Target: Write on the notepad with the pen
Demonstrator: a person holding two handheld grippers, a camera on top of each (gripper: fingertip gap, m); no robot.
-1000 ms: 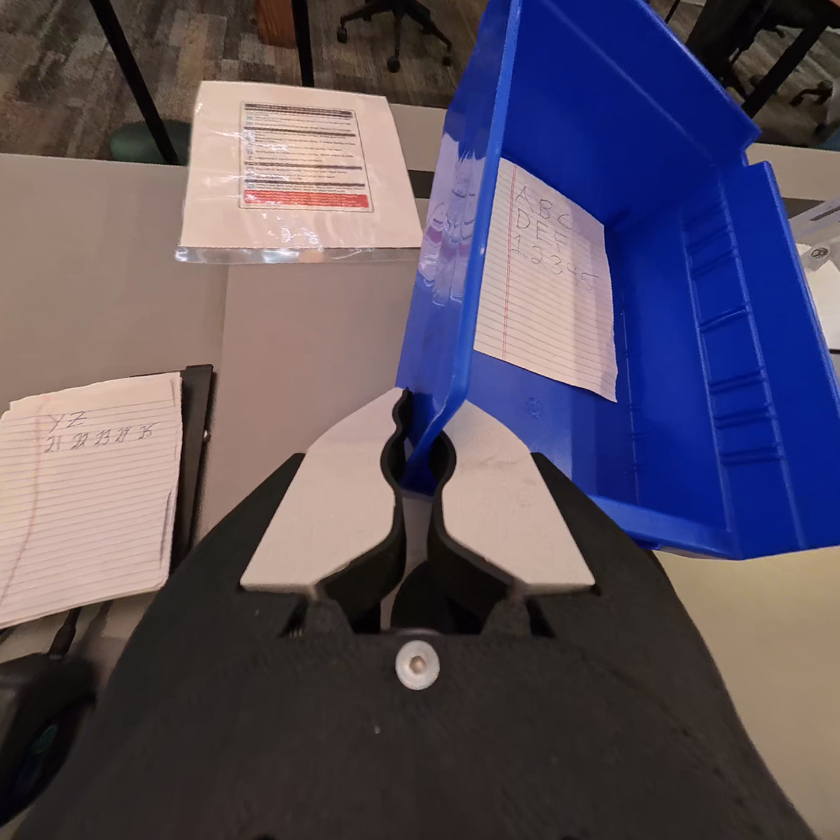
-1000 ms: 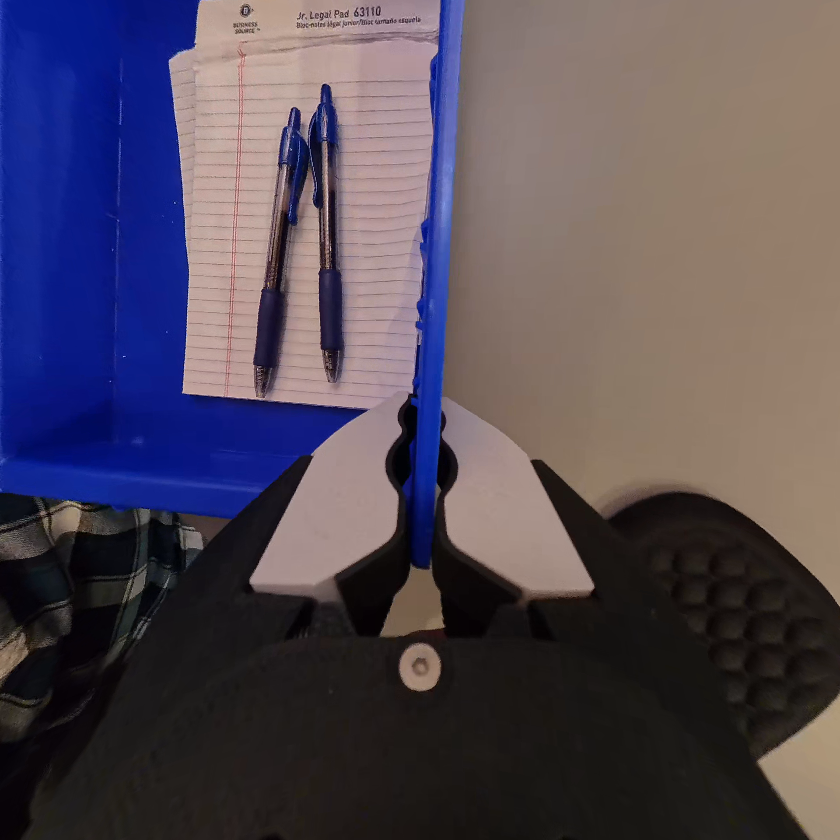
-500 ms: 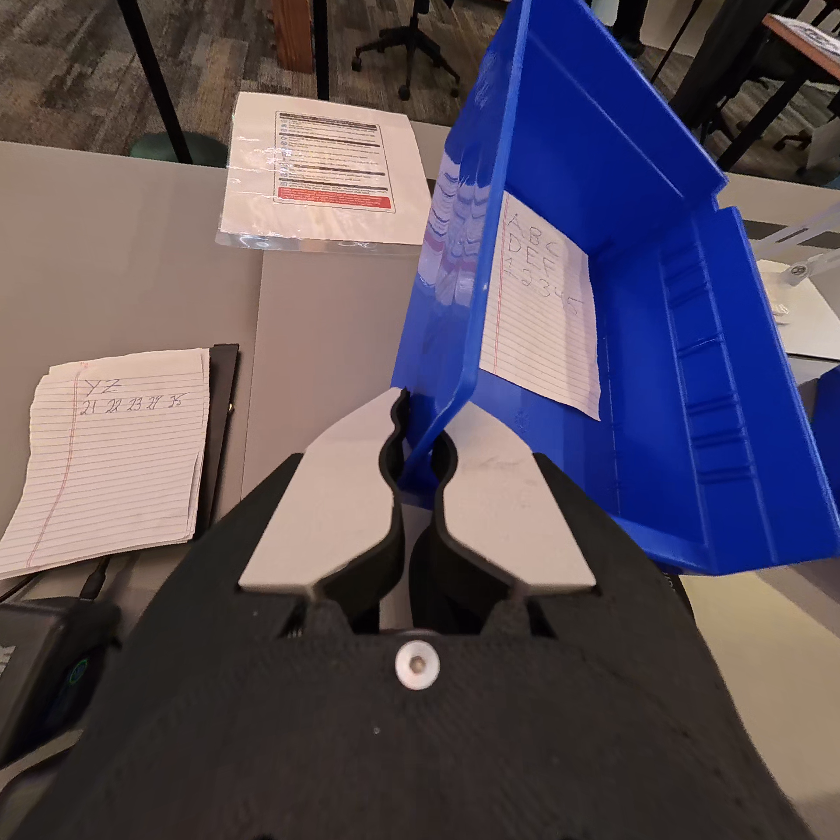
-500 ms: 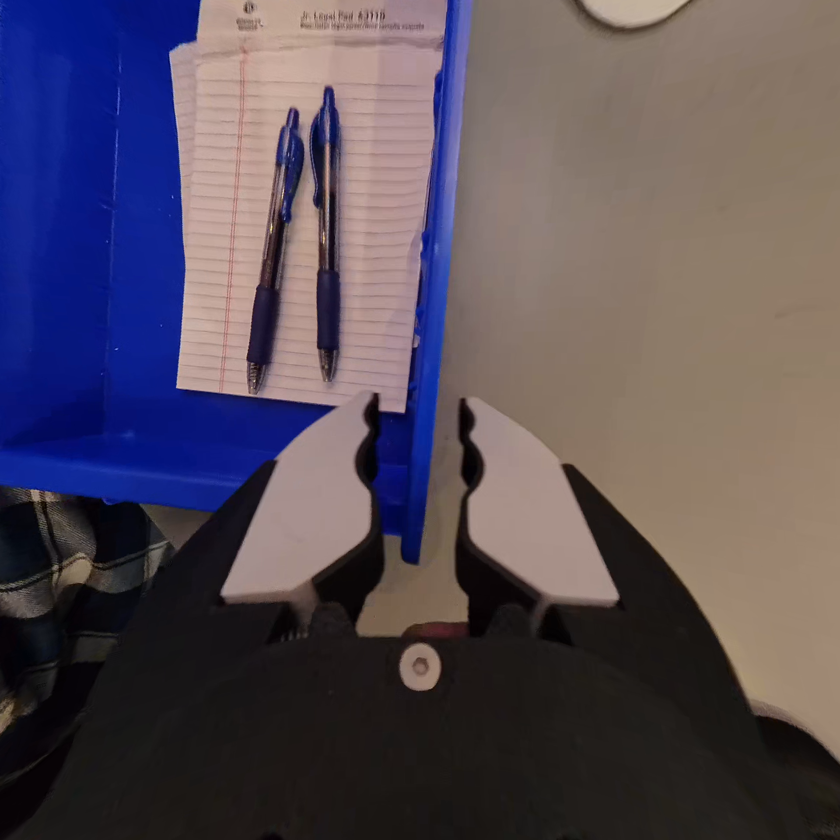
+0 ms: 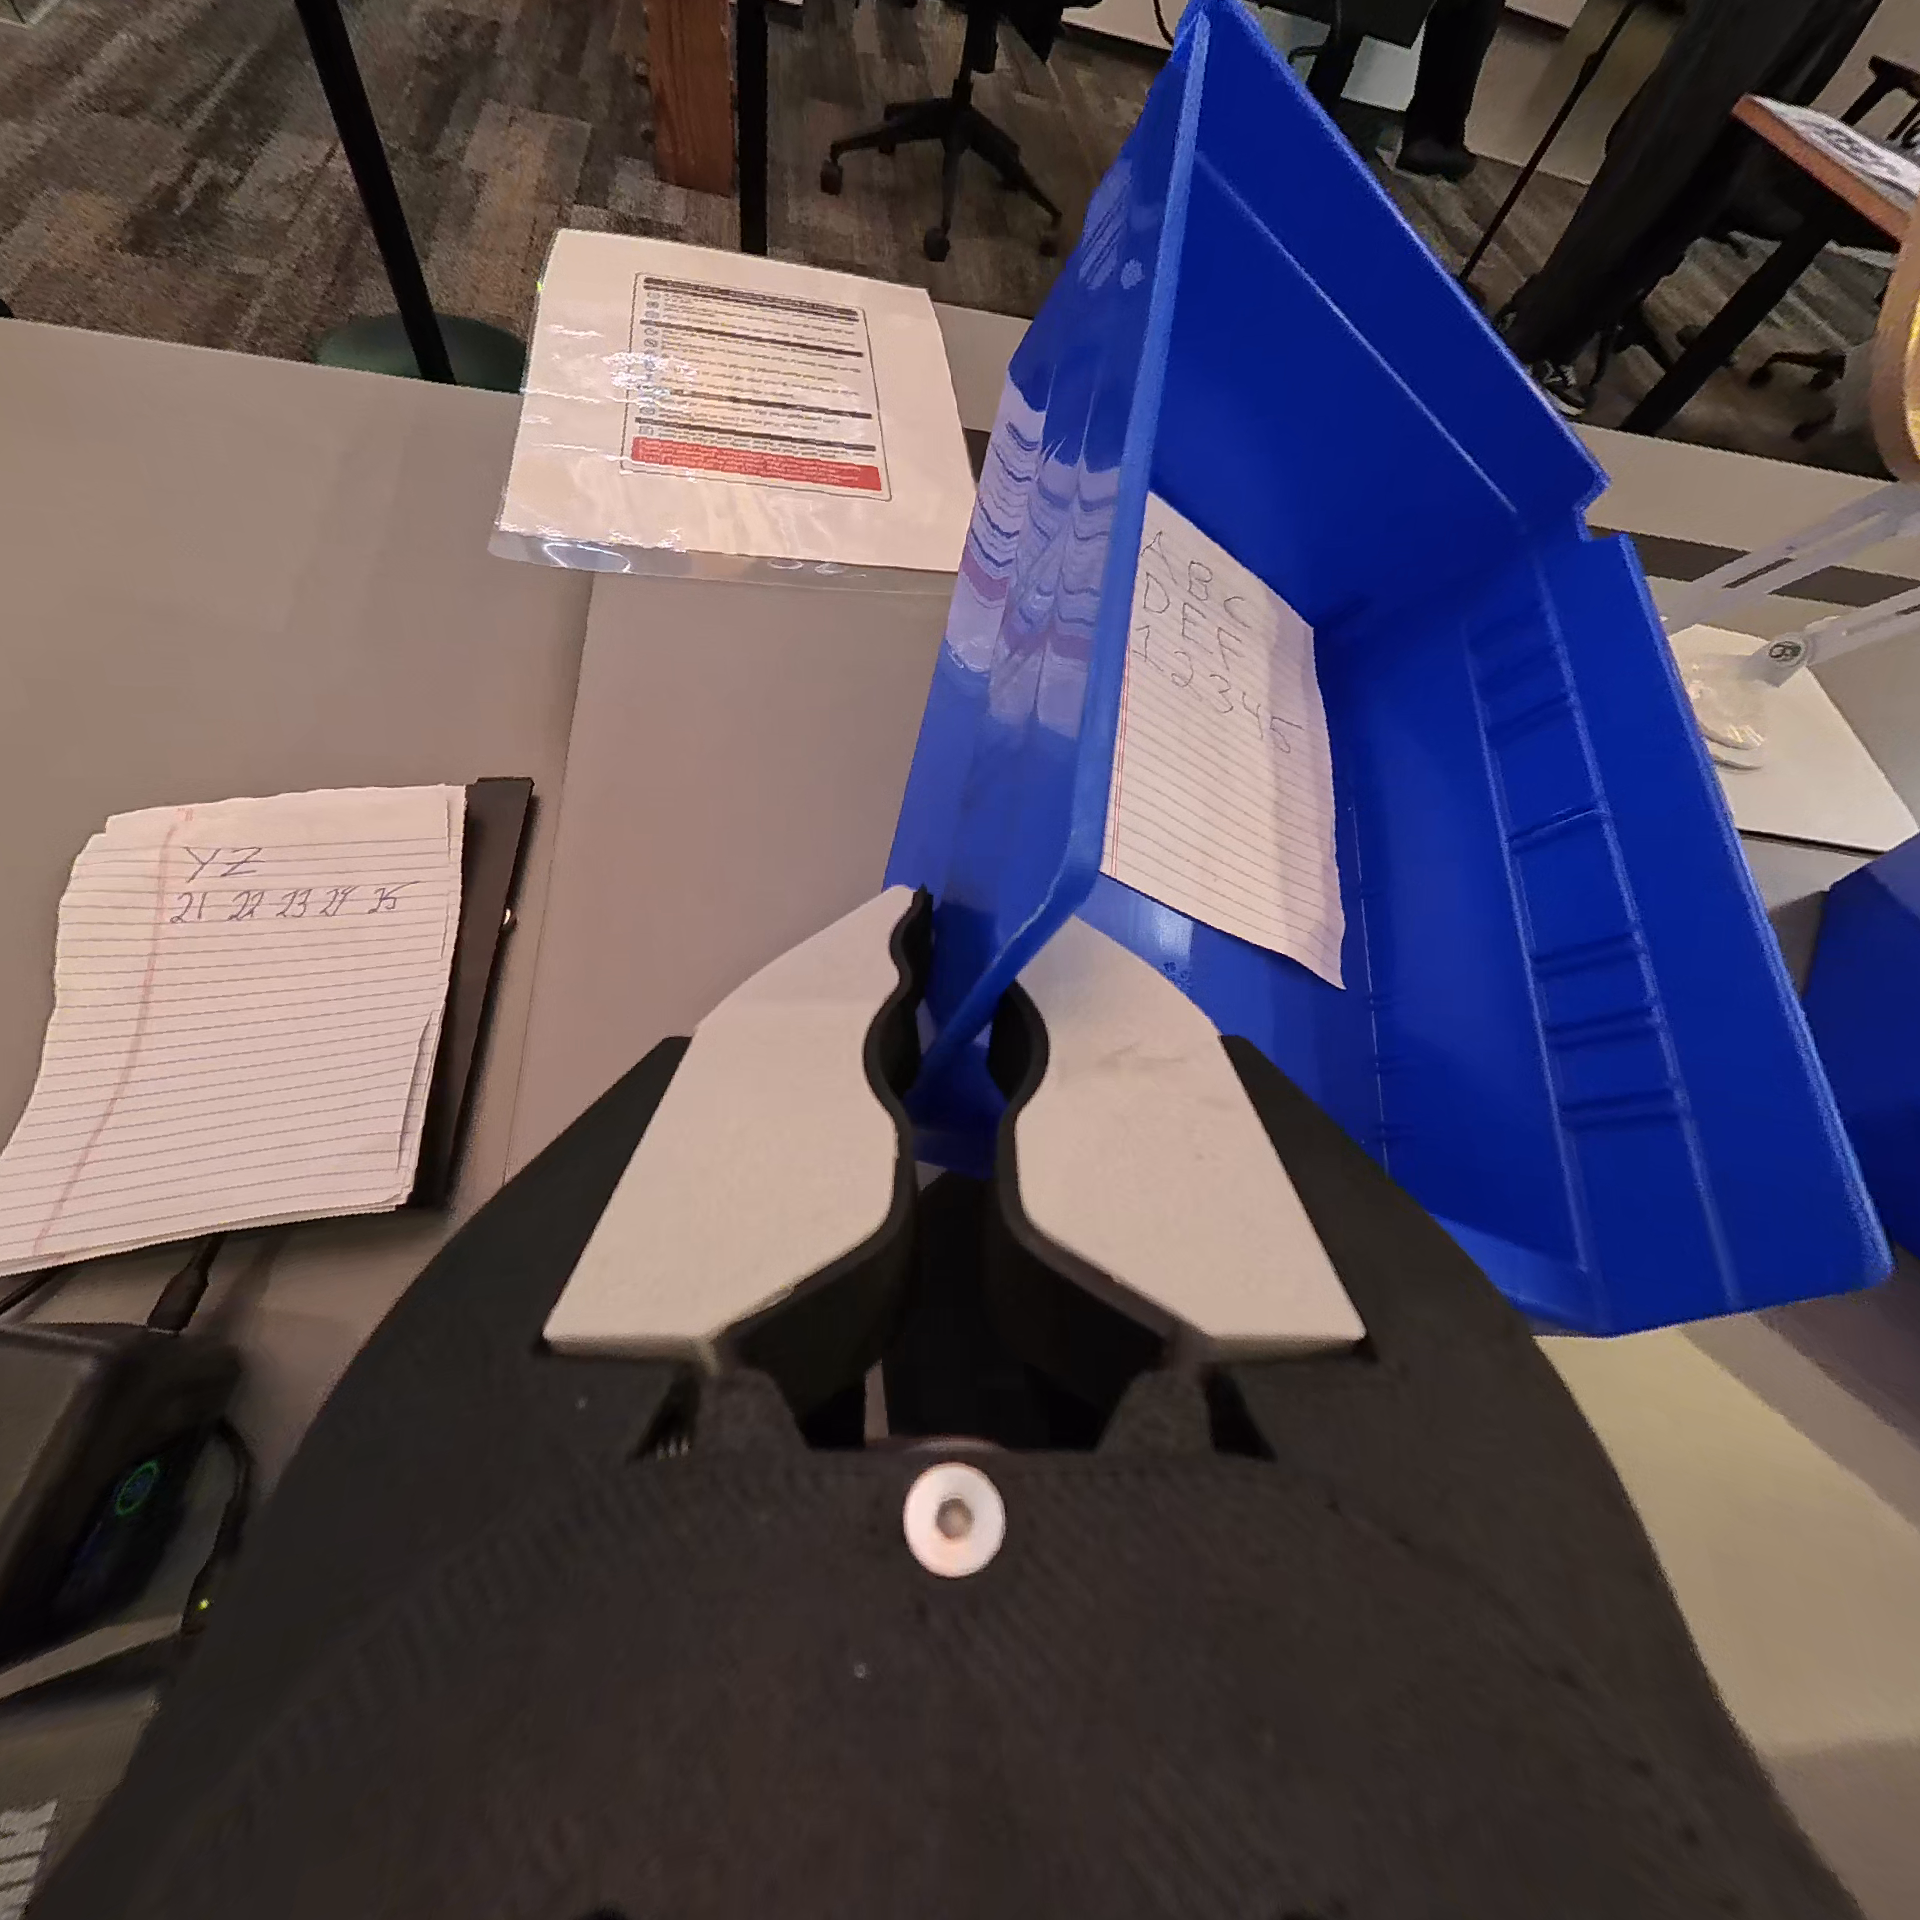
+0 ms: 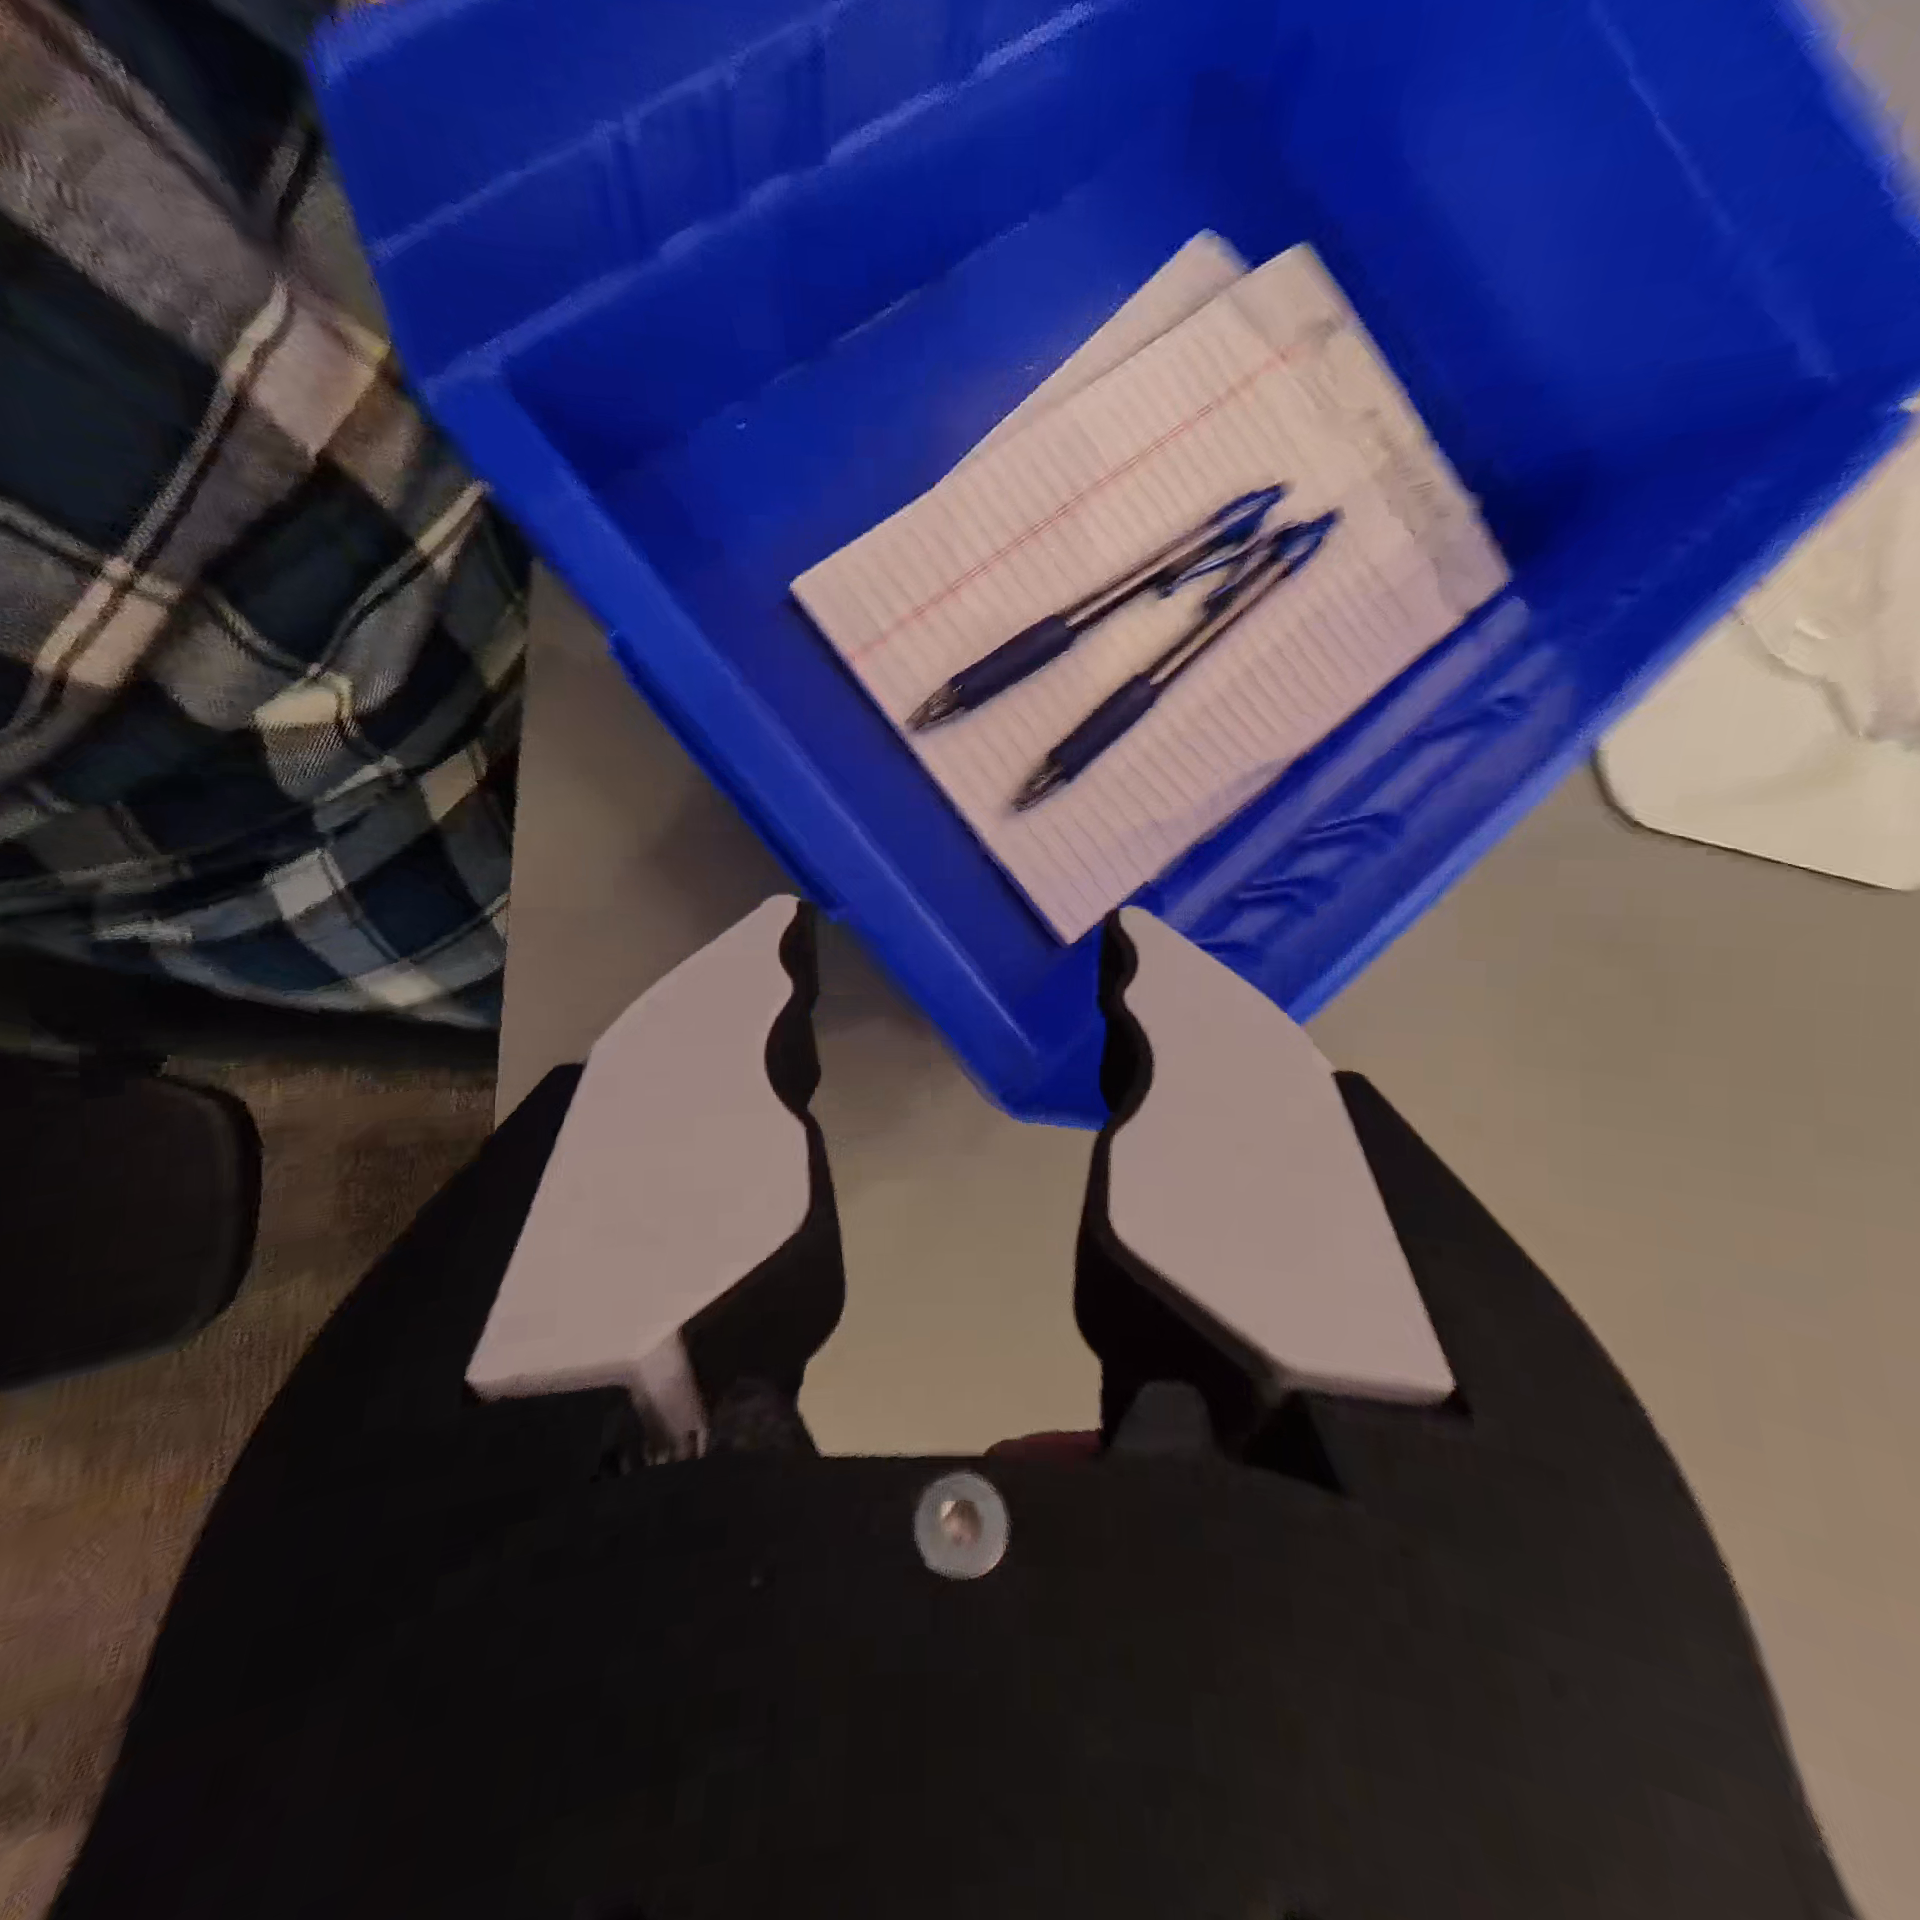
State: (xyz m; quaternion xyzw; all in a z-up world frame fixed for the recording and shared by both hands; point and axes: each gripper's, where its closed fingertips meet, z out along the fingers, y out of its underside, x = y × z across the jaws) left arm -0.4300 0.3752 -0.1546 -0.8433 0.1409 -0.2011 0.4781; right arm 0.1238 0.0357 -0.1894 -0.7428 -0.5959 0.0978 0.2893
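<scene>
Right wrist view: the pens (image 6: pixel 1127 634) are seen at 12 o'clock from the spread, empty right claw (image 6: pixel 961 1023), tips pointing toward 7 o'clock.

A white lined notepad (image 6: pixel 1153 582) lies flat on the floor of the blue bin (image 6: pixel 644 540). Two blue pens (image 6: pixel 1101 623) rest side by side on it.

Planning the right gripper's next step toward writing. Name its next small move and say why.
Probably reach the open right gripper forward into the blue bin and close on the nearer pen. Its fingers stand apart and hold nothing, just short of the bin's corner, and two pens lie free on the notepad inside. The left gripper is clamped on a separate blue bin's wall.
</scene>
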